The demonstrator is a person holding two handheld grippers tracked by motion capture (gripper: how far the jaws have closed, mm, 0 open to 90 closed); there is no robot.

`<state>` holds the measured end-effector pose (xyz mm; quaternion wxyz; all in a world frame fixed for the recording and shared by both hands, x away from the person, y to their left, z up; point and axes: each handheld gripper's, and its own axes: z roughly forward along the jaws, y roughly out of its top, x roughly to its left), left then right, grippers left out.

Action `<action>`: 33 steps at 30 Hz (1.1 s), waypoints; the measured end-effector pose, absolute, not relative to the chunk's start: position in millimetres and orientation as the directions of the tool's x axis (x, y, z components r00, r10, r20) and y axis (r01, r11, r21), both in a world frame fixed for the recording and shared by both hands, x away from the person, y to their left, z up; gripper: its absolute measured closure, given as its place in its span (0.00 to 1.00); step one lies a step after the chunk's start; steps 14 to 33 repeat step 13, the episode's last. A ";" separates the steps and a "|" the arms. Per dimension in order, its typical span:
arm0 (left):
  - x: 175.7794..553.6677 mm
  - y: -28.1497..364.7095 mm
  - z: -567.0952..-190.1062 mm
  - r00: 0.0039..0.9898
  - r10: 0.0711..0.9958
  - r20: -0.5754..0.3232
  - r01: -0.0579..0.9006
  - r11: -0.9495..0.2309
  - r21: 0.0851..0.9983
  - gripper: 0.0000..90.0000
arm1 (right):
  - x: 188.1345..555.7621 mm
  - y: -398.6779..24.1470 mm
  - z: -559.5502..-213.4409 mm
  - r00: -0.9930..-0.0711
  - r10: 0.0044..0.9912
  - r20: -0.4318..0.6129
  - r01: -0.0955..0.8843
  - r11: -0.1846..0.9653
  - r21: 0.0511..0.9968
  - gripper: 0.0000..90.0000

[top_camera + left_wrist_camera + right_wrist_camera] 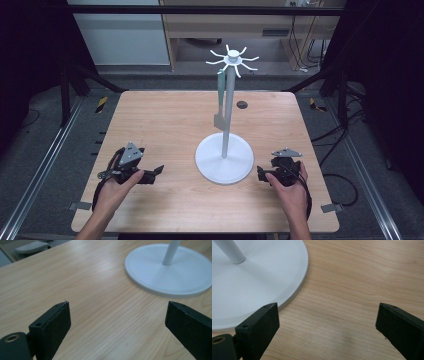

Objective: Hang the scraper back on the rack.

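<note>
Landmark: wooden table point(165, 125)
Beyond table: pale wood cabinet point(225, 25), white panel point(120, 30)
Beneath, around: grey floor point(65, 165)
Flanking: black frame struts point(70, 85)

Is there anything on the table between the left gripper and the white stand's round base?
No. In the high view, only bare wood separates the left gripper from the stand base; the left gripper view shows the same bare table.

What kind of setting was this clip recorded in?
Probably a lab or data-collection rig, not a home: a light wooden table stands inside a black metal frame, loose black cables trail over the grey floor, and the table carries just a white hook stand with a round base.
</note>
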<state>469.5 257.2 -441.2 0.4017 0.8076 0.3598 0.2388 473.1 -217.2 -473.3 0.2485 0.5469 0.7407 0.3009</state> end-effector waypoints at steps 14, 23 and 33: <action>470.4 304.1 -460.4 0.512 0.849 0.131 0.450 -0.395 0.801 0.07 | 471.1 -222.2 -471.6 -0.269 0.962 -0.036 0.654 0.210 0.727 0.06; 470.4 304.1 -460.4 0.512 0.849 0.131 0.450 -0.395 0.801 0.07 | 471.1 -222.2 -471.6 -0.269 0.962 -0.036 0.654 0.210 0.727 0.06; 470.4 304.1 -460.4 0.512 0.849 0.131 0.450 -0.395 0.801 0.07 | 471.1 -222.2 -471.6 -0.269 0.962 -0.036 0.654 0.210 0.727 0.06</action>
